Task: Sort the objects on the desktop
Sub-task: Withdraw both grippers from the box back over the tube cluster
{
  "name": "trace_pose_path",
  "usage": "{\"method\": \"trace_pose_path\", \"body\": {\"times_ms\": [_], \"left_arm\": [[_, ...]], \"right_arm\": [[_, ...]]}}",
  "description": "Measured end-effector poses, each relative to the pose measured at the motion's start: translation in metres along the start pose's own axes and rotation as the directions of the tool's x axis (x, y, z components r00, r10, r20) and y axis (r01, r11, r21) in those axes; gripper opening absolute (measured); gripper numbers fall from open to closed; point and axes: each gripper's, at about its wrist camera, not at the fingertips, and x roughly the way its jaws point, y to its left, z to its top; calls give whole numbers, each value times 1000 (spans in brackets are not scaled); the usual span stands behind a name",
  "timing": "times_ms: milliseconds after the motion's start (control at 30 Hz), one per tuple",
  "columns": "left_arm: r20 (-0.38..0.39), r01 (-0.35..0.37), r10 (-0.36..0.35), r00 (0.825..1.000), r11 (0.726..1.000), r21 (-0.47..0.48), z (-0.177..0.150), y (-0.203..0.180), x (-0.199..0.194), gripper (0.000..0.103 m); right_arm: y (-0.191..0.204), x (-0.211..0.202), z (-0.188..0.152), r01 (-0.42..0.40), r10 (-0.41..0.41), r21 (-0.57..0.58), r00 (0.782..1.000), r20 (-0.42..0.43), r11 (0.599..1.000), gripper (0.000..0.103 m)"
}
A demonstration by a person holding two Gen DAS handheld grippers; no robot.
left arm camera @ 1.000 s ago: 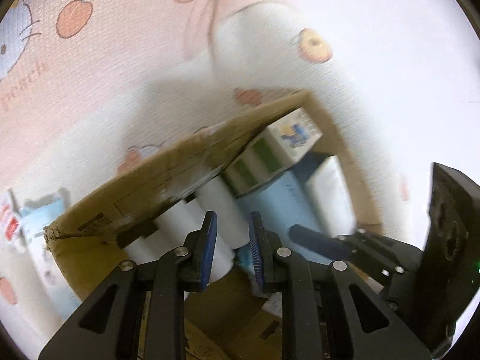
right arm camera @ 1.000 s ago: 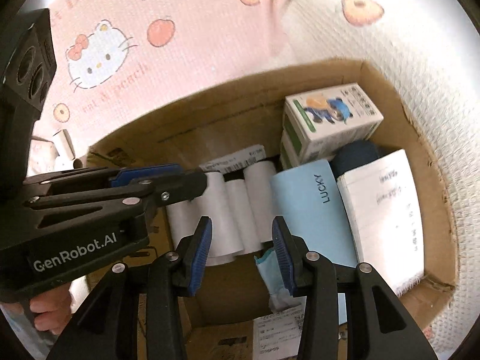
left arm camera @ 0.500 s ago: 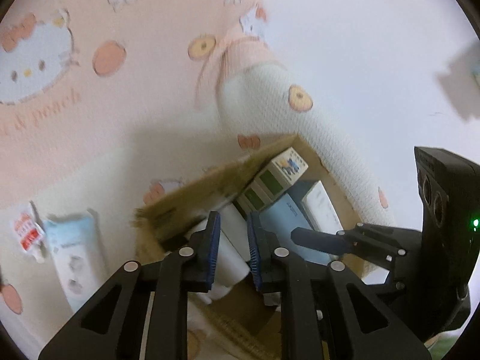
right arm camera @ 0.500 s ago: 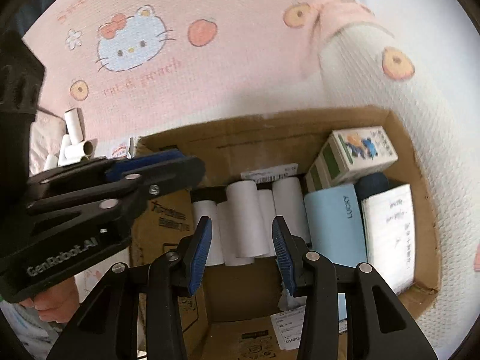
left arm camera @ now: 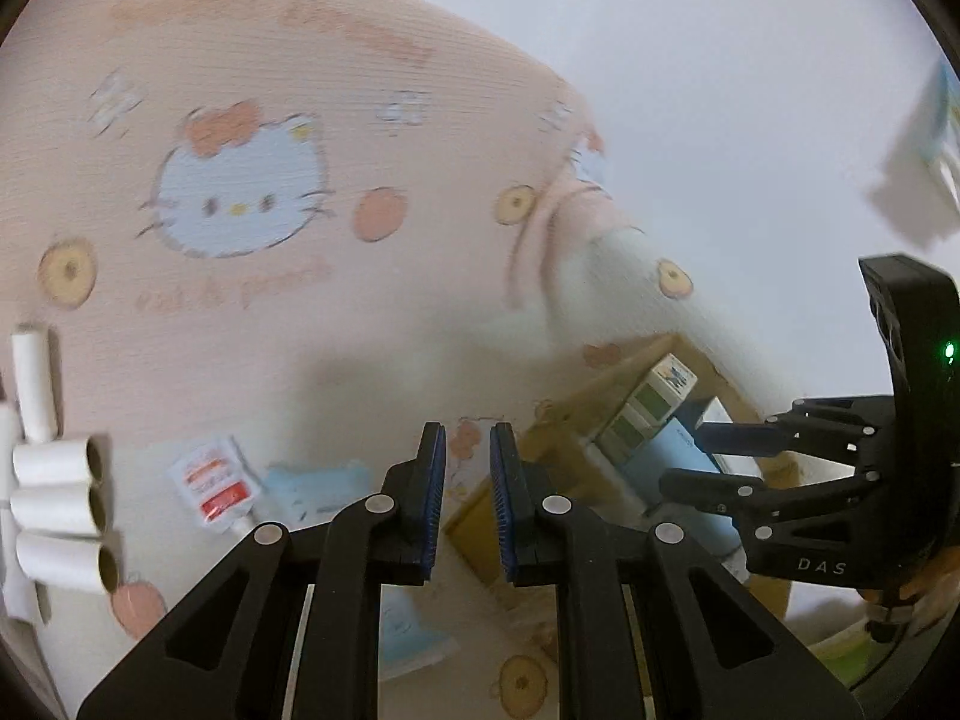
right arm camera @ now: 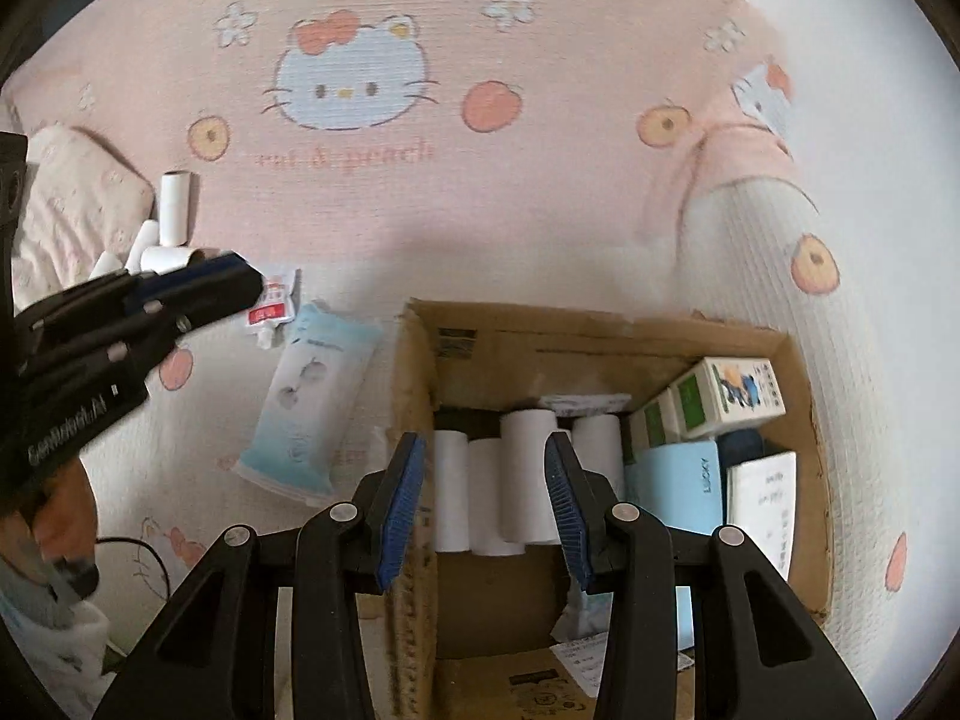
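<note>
Both grippers have pulled back from the cardboard box (right arm camera: 600, 348): left gripper (left arm camera: 467, 504) nearly closed, empty, swinging toward loose paper rolls (left arm camera: 57, 498); right gripper (right arm camera: 483, 507) open, empty, above boxed rolls (right arm camera: 522, 480).

Soft, even daylight; the left view smears with motion blur, edges bulge, corners fall black.

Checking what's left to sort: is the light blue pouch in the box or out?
Out: the light blue pouch lies on the blanket, left of the cardboard box.
</note>
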Motion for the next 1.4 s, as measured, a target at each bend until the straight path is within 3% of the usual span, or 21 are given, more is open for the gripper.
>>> {"method": "trace_pose_path", "body": {"times_ms": [100,367,533,733,867,1033,1200,1233,1267,1300,1333,1400], "left_arm": [[8,17,-17,1000,997,-71,-6,25,-11,17],[16,-107,109,994,991,-83,-29,62,-31,17],[7,-132,134,991,984,-123,-56,83,-45,17],[-52,-267,263,963,959,-95,-90,109,-55,17],[-60,-313,308,950,938,-149,-100,131,-65,17],[-75,-395,388,918,894,-211,-110,162,-74,17],[-85,-401,396,914,857,-322,-114,195,-79,17],[-95,-408,401,911,849,-336,-113,201,-78,19],[-113,-416,403,908,843,-341,-112,208,-75,29],[-133,-423,402,906,841,-338,-109,212,-71,48],[-144,-434,410,901,835,-338,-108,217,-68,53],[-128,-455,439,889,821,-345,-105,224,-67,54]], "right_arm": [[19,1,6,-6,6,-36,1000,15,999,39],[75,5,17,-72,79,-106,995,66,992,39],[108,15,17,-133,147,-147,985,92,980,39],[153,30,14,-174,210,-251,970,126,952,39],[175,36,11,-237,304,-309,933,192,921,39],[199,57,12,-321,406,-336,886,225,886,39],[217,88,27,-424,500,-323,842,203,846,39],[221,98,32,-430,498,-312,847,184,847,39],[225,109,37,-438,495,-291,853,163,851,39],[227,116,41,-452,501,-273,853,146,849,39],[230,126,44,-476,515,-252,849,120,843,39],[237,144,49,-501,526,-220,848,70,837,39]]}}
